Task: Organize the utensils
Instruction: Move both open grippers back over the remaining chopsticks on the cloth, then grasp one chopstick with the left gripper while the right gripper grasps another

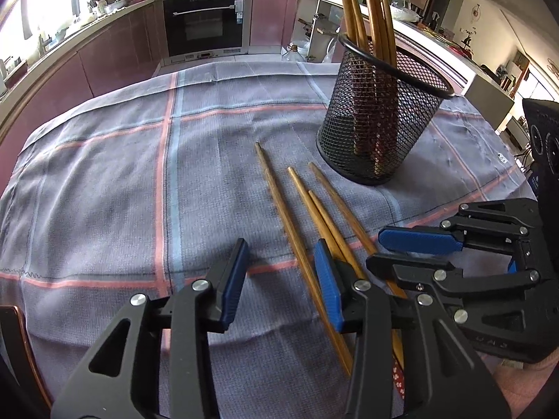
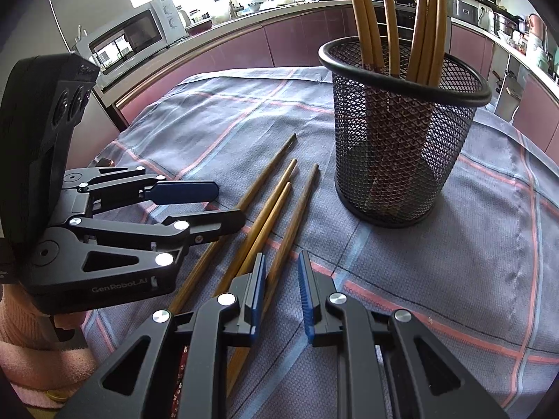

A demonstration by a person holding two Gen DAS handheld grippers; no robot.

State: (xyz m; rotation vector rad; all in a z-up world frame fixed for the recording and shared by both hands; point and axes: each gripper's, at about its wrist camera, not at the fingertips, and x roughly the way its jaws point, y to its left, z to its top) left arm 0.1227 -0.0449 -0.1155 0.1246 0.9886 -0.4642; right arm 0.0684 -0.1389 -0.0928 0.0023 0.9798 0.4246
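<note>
Wooden chopsticks (image 2: 394, 17) already stand in mesh cup (image 2: 401, 132); four (image 1: 307, 216) left on table. Left tool (image 1: 279, 279) spread, right tool (image 2: 281, 293) slightly apart, both empty.

loose chopsticks (image 1: 307, 230) on cloth (image 1: 104, 181), before mesh holder (image 1: 377, 118)

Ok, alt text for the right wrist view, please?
Four wooden chopsticks lie side by side on a plaid cloth, with the right tongs narrowly open just above their near ends. A black mesh holder with more chopsticks stands beyond; the left tongs hover at left, empty.
</note>
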